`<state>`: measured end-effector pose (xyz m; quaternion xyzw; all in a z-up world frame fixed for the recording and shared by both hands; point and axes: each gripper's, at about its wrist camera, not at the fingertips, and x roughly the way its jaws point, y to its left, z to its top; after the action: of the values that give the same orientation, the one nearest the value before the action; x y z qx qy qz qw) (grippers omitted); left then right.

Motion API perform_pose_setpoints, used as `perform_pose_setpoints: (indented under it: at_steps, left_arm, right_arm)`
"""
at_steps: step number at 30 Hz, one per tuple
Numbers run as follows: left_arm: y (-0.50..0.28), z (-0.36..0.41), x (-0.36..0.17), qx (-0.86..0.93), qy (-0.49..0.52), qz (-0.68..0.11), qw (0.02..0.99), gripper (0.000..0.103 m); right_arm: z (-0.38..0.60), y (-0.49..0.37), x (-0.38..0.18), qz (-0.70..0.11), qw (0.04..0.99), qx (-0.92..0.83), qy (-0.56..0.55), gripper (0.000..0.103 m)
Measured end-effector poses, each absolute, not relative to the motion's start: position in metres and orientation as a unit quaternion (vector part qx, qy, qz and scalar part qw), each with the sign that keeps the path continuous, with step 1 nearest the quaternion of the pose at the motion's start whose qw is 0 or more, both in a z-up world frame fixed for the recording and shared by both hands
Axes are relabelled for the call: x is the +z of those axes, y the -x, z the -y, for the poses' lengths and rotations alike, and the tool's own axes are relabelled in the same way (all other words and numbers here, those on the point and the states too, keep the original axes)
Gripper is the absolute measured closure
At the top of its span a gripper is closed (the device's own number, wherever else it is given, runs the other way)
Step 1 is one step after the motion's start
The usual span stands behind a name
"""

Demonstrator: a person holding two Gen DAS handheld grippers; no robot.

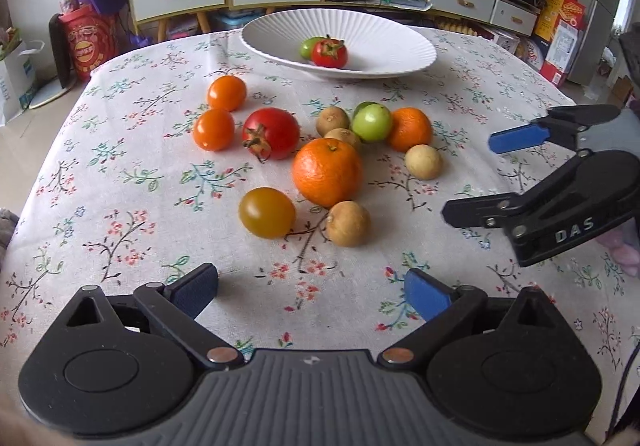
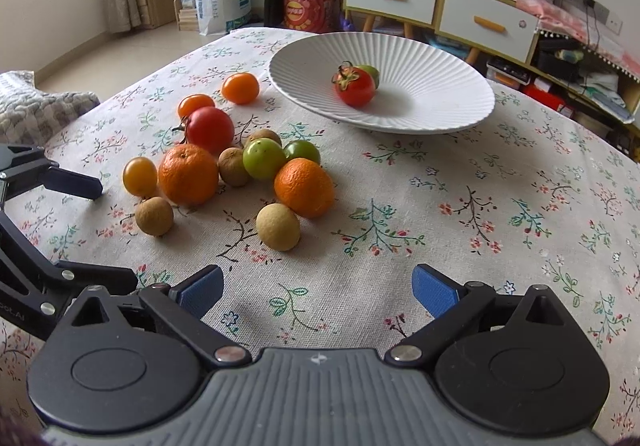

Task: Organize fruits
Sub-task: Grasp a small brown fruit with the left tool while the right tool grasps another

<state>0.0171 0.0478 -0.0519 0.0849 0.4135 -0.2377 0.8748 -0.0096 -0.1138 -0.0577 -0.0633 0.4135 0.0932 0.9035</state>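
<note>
- The table (image 1: pixel 120 174) is covered by a cloth printed with small flowers and twigs, and all the fruit sits on it.
- A wide white ribbed plate (image 1: pixel 384 34) stands at the far side of the table, well apart from the loose fruit.
- The left gripper (image 1: pixel 310 288) hovers low over the near edge of the cloth, its blue-padded fingers spread wide with nothing between them.
- The right gripper (image 2: pixel 318 286) hangs the same way over its own near edge, fingers wide apart and empty; in the left view it shows at the right side of the table.
- A large orange (image 1: pixel 327 171) lies in the middle of the loose group, with a second orange (image 1: pixel 410 129) farther back to its right.
- A big red tomato (image 1: pixel 272 133) with a dried stem lies just left of the large orange.
- In the plate sit a smaller red tomato (image 1: pixel 329 53) and, touching it from behind, a green fruit (image 1: pixel 310 47).
- Two green fruits (image 1: pixel 372 122) lie close together beside the second orange.
- Two small orange tomatoes (image 1: pixel 226 93) lie at the left of the group, one behind the other.
- A yellow tomato (image 1: pixel 267 212) lies nearest the left gripper.
- Four small brown round fruits (image 1: pixel 348 223) are scattered among the rest, one just beside the yellow tomato.
</note>
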Motion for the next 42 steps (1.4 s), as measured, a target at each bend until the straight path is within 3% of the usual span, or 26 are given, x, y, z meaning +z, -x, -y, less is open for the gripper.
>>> perform_pose_setpoints:
  at_steps: [8,17,30,33,42]
  left_arm:
    - [-0.009,-0.036,-0.052,-0.272,-0.093,-0.396,0.872,0.018]
    - [-0.018,-0.031,-0.049,-0.271,-0.076,-0.389,0.877,0.039]
    - [-0.023,-0.029,-0.045,-0.253,-0.072,-0.392,0.881,0.084]
    - [-0.025,-0.029,-0.044,-0.251,-0.070,-0.393,0.882,0.084]
    - [-0.025,-0.028,-0.043,-0.249,-0.074,-0.395,0.881,0.084]
  right_arm:
    - [0.101,0.007,-0.058,-0.404,0.901,0.126,0.091,0.018]
    - [0.093,-0.002,-0.054,-0.413,0.898,0.132,0.078,0.037]
    - [0.098,-0.005,-0.050,-0.411,0.901,0.123,0.066,0.075]
    - [0.100,-0.006,-0.049,-0.413,0.900,0.125,0.059,0.081]
    - [0.104,-0.006,-0.047,-0.414,0.900,0.130,0.053,0.081]
